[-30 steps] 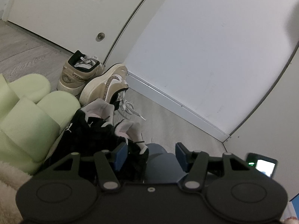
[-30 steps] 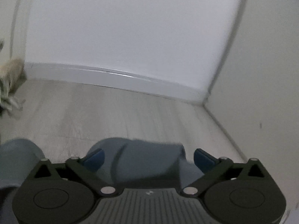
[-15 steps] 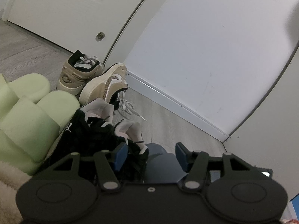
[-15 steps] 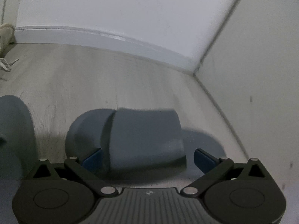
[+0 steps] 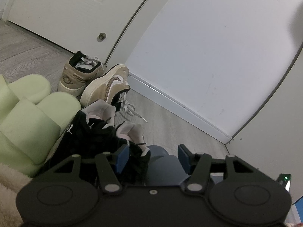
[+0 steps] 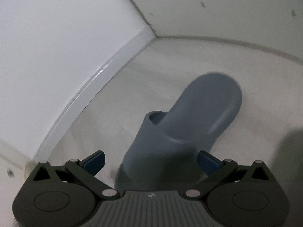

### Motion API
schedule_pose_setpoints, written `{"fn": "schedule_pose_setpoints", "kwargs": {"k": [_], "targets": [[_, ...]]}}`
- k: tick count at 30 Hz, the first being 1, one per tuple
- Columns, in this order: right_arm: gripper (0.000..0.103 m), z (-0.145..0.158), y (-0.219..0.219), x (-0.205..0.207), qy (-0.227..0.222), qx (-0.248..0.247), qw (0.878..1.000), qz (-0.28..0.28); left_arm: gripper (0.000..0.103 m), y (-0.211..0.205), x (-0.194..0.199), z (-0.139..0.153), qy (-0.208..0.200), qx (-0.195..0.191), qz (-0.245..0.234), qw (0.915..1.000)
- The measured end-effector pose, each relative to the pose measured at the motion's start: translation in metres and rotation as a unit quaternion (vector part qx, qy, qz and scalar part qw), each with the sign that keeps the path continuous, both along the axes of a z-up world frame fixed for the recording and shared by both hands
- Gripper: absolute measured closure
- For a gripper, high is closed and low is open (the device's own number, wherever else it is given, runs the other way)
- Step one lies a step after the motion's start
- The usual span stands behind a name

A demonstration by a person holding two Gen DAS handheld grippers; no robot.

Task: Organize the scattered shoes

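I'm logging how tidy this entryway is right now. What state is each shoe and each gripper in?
left gripper: open, holding nothing
right gripper: open, astride the slide's strap
blue-grey slide: flat on the floor, sole down
tan sneaker by the door: upright
second tan sneaker: tipped on its side, laces loose
green slides: side by side
black sneakers: piled together
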State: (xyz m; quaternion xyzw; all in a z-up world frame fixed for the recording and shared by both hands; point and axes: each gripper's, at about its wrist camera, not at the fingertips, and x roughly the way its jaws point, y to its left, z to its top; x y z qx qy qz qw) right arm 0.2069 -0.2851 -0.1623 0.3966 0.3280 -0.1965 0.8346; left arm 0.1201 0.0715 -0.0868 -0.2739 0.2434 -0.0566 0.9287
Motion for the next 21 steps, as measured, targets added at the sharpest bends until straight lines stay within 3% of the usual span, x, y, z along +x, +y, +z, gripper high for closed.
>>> {"fn": "schedule_pose_setpoints", "kwargs": {"k": [5, 9, 13, 15, 19, 21], "targets": [[0.0, -0.006, 0.0, 0.028, 0.028, -0.034, 0.999, -0.009, 0.045, 0.0, 0.002, -0.001, 0.005, -0.001, 0.0, 1.0], [0.002, -0.009, 0.009, 0.054, 0.038, -0.113, 0.992, 0.053, 0.045, 0.001, 0.003, -0.002, 0.008, -0.004, 0.001, 1.0], [0.007, -0.006, 0.015, 0.068, 0.023, -0.202, 0.971, 0.124, 0.044, 0.002, 0.003, -0.002, 0.01, -0.006, 0.0, 0.9999], [0.008, -0.005, 0.012, 0.073, 0.015, -0.207, 0.968, 0.139, 0.044, 0.002, 0.003, -0.003, 0.009, -0.007, 0.0, 0.9999], [0.006, -0.01, 0.002, 0.07, 0.009, -0.155, 0.983, 0.097, 0.044, 0.002, 0.004, -0.003, 0.01, -0.01, -0.002, 0.9999], [0.004, -0.011, 0.003, 0.076, 0.01, -0.164, 0.979, 0.118, 0.044, 0.002, 0.004, -0.003, 0.009, -0.01, -0.002, 0.9999]]}}
